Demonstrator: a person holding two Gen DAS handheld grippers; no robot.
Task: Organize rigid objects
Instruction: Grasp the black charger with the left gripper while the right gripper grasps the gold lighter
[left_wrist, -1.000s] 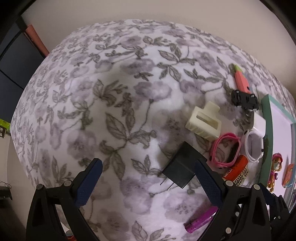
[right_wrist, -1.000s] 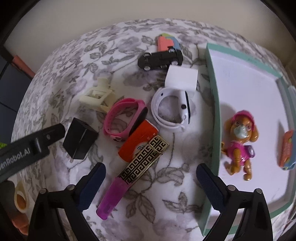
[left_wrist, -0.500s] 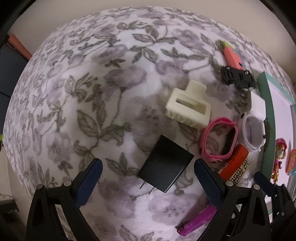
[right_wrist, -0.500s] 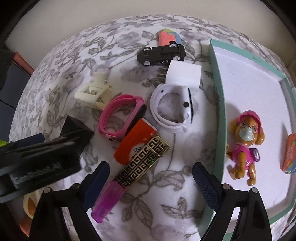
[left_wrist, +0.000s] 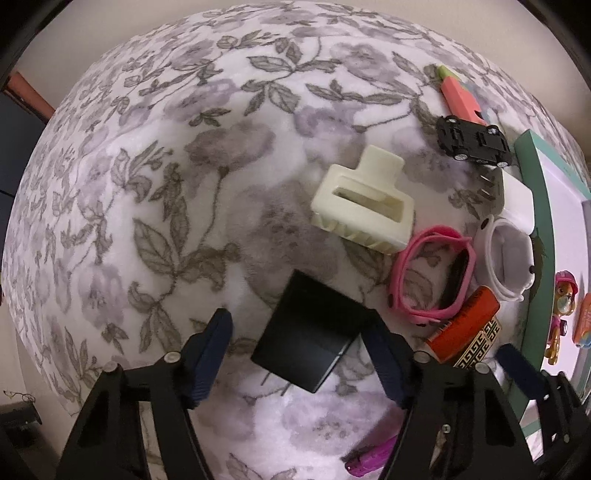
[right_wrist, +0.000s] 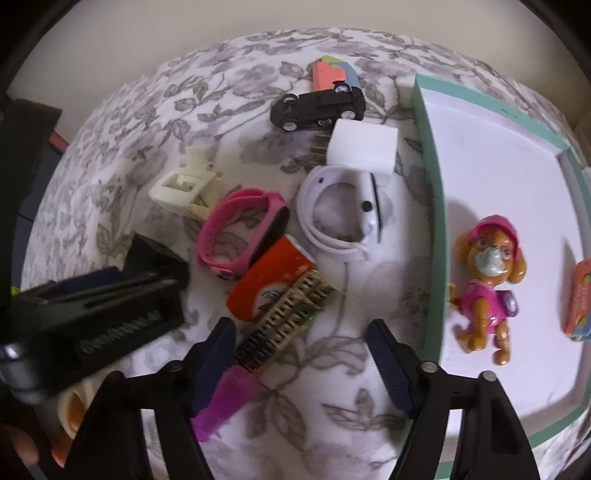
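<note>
My left gripper (left_wrist: 301, 349) is open, its blue fingers on either side of a black plug adapter (left_wrist: 308, 339) lying on the floral cloth; the right finger looks close to its edge. The adapter (right_wrist: 147, 254) is partly hidden behind the left gripper in the right wrist view. My right gripper (right_wrist: 301, 360) is open and empty, over a purple lighter with a gold patterned sleeve (right_wrist: 258, 347). A cream hair claw (left_wrist: 364, 214), pink band (left_wrist: 432, 280), white band (right_wrist: 343, 214), orange lighter (right_wrist: 269, 284), white charger (right_wrist: 364, 151) and black toy car (right_wrist: 319, 107) lie nearby.
A teal-rimmed white tray (right_wrist: 430, 177) at the right holds a pup figure (right_wrist: 487, 280) and an orange packet (right_wrist: 580, 299). A coral and blue item (right_wrist: 330, 72) lies behind the car. The cloth drops off at the left and far edges.
My left gripper has moved forward and down onto the black adapter, which now sits between its fingers. My right gripper has drifted slightly closer to the purple lighter.
</note>
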